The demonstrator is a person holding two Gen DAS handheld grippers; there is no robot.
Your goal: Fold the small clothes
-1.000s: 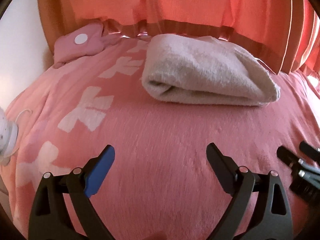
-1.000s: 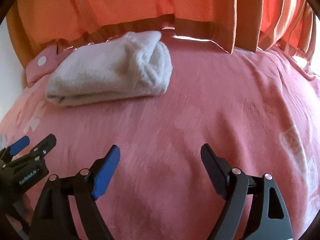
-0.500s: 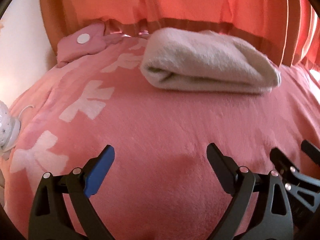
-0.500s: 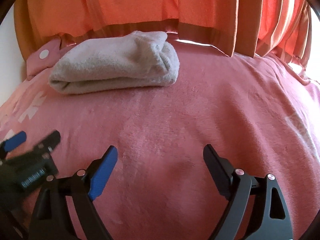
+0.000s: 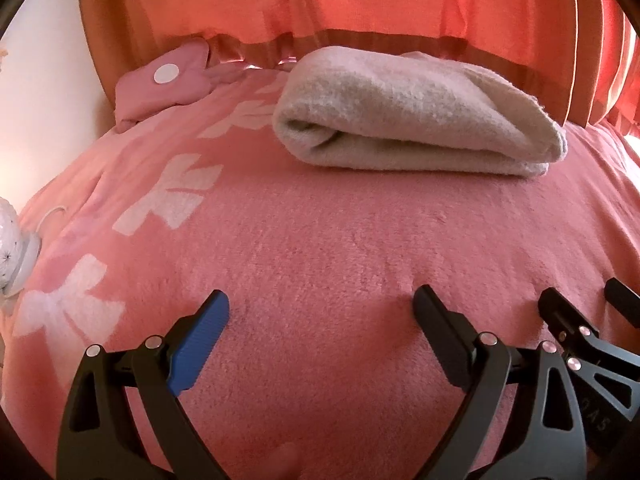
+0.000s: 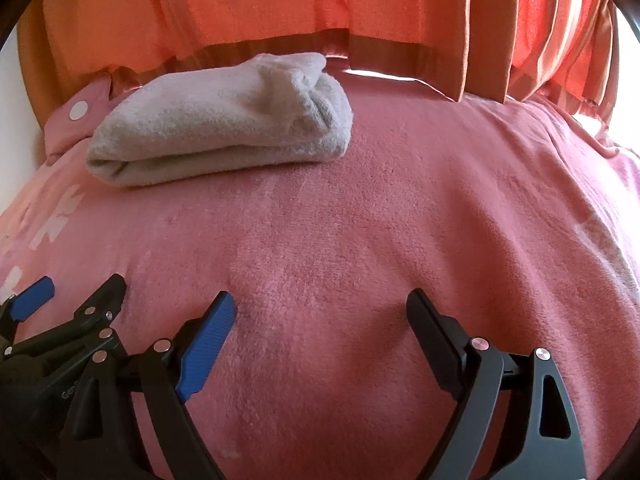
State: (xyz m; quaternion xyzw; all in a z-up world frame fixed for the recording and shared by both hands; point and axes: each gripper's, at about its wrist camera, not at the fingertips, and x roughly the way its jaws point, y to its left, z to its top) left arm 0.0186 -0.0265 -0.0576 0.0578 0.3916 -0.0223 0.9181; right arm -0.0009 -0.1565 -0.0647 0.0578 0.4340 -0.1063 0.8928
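A folded beige cloth (image 5: 416, 120) lies on the pink blanket (image 5: 340, 248) near its far edge; it also shows in the right wrist view (image 6: 224, 124). My left gripper (image 5: 322, 312) is open and empty, low over the blanket, well short of the cloth. My right gripper (image 6: 320, 312) is open and empty too, beside the left one. The right gripper shows at the right edge of the left wrist view (image 5: 580, 312), and the left gripper at the left edge of the right wrist view (image 6: 76, 292).
Orange curtains (image 5: 360, 0) hang right behind the blanket's far edge. A pink pillow with a white dot (image 5: 164, 76) lies at the far left. A white round object with a cord (image 5: 12, 248) sits at the left edge.
Both grippers have pulled back a little and dropped lower over the blanket, still open. The folded cloth has not moved.
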